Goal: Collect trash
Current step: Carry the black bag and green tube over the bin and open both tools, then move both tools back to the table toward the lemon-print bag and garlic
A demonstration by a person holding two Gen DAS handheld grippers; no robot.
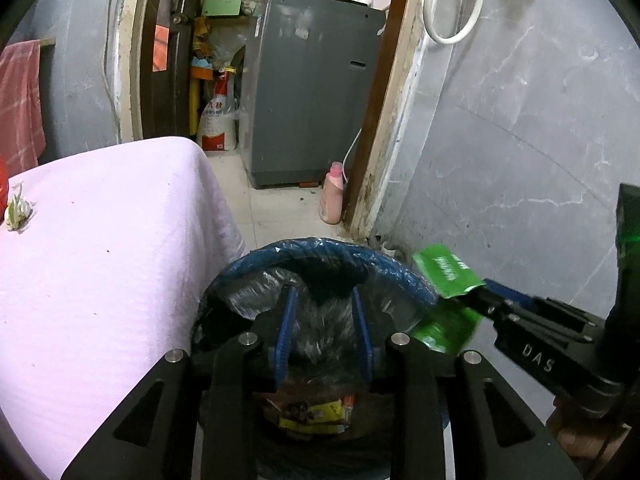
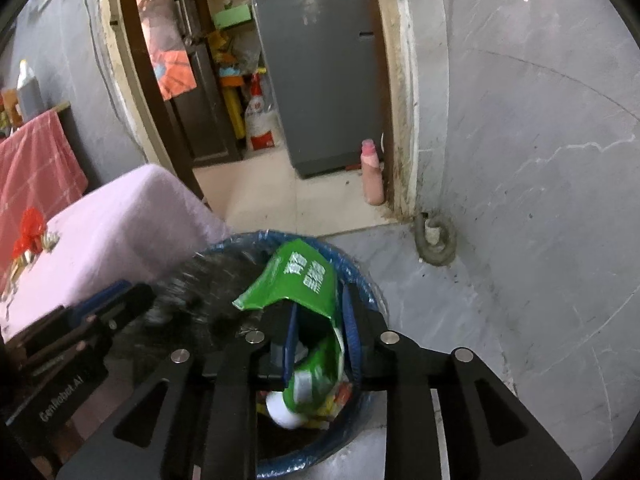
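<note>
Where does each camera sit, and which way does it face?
Left wrist: on the left gripper, angled down into the blue-rimmed plastic-lined trash bin; its fingers show.
Right wrist: on the right gripper, angled down over the bin; a crumpled green plastic wrapper lies between its fingers.
Both share bin, wrapper, pink-cloth table.

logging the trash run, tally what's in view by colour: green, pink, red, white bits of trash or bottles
green wrapper: 1
pink bottle: 1
red wrapper scrap on the table: 1
white crumpled scrap on the table: 1
total: 4
</note>
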